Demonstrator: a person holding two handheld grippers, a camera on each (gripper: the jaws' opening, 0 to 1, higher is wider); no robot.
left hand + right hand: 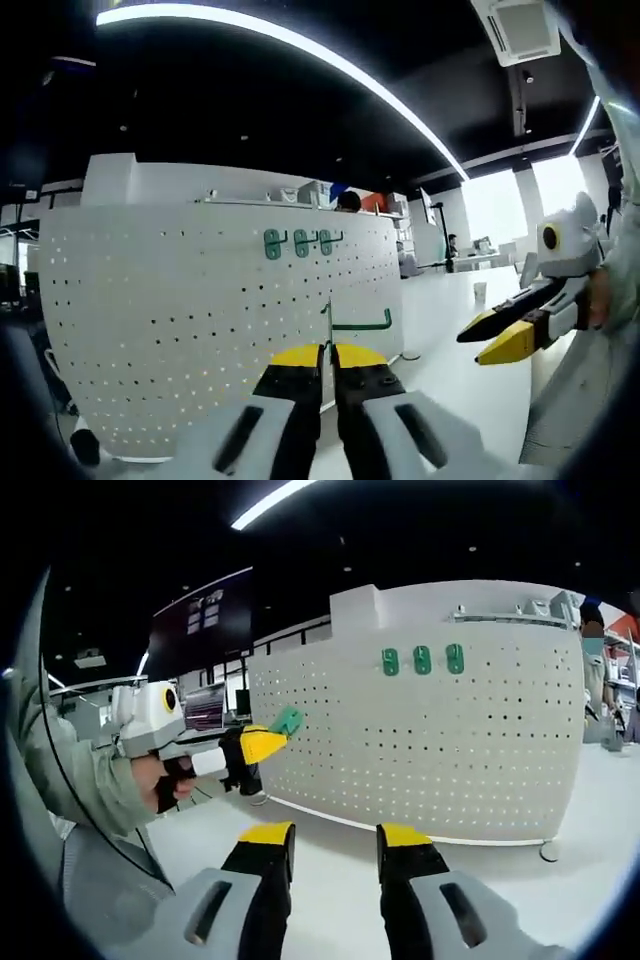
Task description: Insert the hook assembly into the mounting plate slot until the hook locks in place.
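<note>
Left jaws: Your left gripper [328, 372] has its jaws pressed together on a green hook [358, 322]. The thin hook stands up from the yellow tips, and its arm sticks out to the side.

Right jaws: Your right gripper [330, 842] has its jaws spread wide. Nothing is between them.

Board: The white peg board [180, 320] is straight ahead of your left jaws. It stands up like a wall and is full of small holes. The hook is near it, but I cannot tell if it touches.

Hooks already up: Three green hooks [300, 243] hang in a row high on the board, above your left jaws.

Step now: I think you are bringing the hook to the board. It is not in a hole yet.

Next move: Line the back of the hook up with the holes, push it in straight, and stop when it holds.

Edges: The board ends just past your hook, so stay on the holes.

Room: The white table [330, 880] under your right jaws gives you space to move. Your right gripper is well off to the side.
</note>
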